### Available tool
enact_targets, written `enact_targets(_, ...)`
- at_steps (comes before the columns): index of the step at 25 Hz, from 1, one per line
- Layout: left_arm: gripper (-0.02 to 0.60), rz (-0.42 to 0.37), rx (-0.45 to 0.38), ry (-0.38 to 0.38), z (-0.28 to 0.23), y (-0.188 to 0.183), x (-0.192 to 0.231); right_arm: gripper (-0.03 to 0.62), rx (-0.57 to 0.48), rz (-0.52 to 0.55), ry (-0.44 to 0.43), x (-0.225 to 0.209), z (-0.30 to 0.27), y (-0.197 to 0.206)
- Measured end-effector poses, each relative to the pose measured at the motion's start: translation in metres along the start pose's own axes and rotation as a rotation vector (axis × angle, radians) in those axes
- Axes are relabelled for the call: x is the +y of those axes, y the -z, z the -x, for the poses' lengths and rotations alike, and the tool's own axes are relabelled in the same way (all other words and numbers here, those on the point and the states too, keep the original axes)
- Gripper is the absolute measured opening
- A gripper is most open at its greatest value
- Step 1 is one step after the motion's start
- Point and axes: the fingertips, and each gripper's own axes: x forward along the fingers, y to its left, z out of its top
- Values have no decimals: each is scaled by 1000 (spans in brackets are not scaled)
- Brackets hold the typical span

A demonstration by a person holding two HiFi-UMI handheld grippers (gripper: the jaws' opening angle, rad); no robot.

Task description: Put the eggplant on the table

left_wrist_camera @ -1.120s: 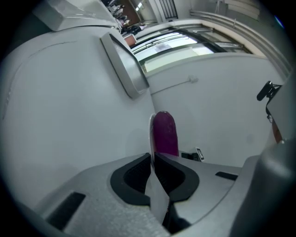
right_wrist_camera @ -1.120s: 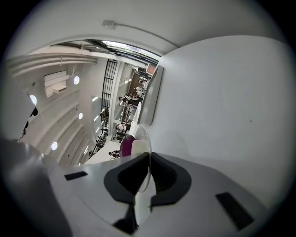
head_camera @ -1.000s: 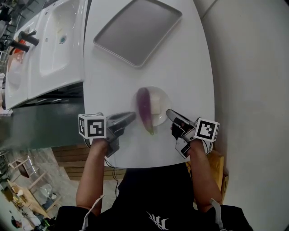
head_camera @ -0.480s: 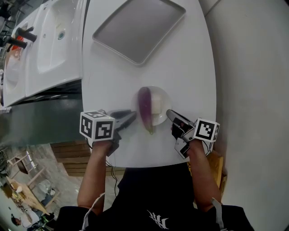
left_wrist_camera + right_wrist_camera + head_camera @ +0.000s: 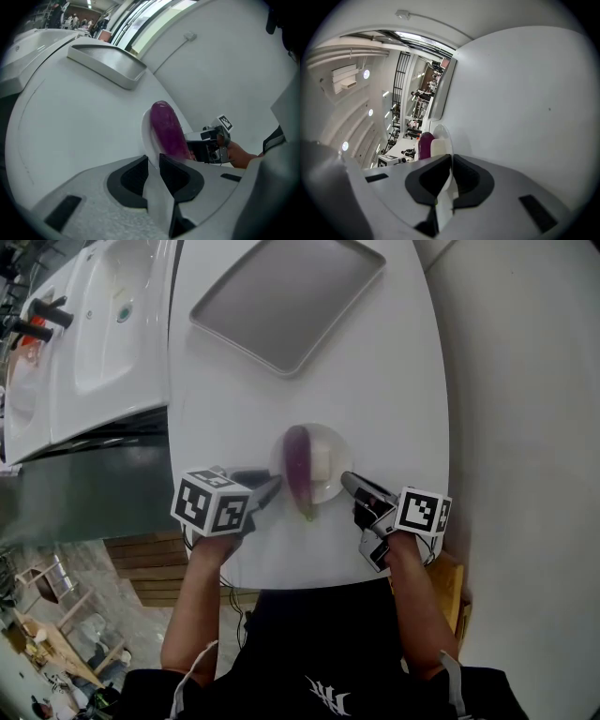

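A purple eggplant (image 5: 299,465) lies on a clear glass plate (image 5: 336,440) near the table's front edge, beside a white block (image 5: 323,462). My left gripper (image 5: 273,485) sits just left of the eggplant's near end. Its jaws are opening, with a narrow gap (image 5: 153,160) aimed at the plate's rim (image 5: 146,136) and the eggplant (image 5: 168,129), and nothing is pinched. My right gripper (image 5: 346,478) is shut, and its tips (image 5: 452,157) are at the plate's near right rim (image 5: 443,133). Beyond them show the eggplant (image 5: 424,144) and the block (image 5: 439,149).
A grey tray (image 5: 286,301) lies at the far end of the white table (image 5: 394,381), also in the left gripper view (image 5: 108,70). A white sink (image 5: 103,334) stands to the left of the table. A wall runs along the right.
My left gripper has rolled, turning its marker cube, and its jaws have parted a little while it edged toward the plate. The right gripper has sunk slightly at the plate's rim.
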Motion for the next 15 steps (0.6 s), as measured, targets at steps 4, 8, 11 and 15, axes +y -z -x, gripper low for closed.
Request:
enact_targets(4, 58, -26, 44, -30, -2, 3, 3, 15, 6, 3, 15, -3, -2, 3)
enact_targets(8, 64, -67, 89, -73, -4, 4, 7, 16, 12, 15, 31, -5, -5, 5)
enact_targets(11, 67, -84, 112, -89, -6, 4, 8, 17, 17, 29, 47, -5, -5, 5)
enact_targets(15, 69, -106, 133, -111, -7, 4, 8, 17, 22, 66, 71, -7, -5, 5)
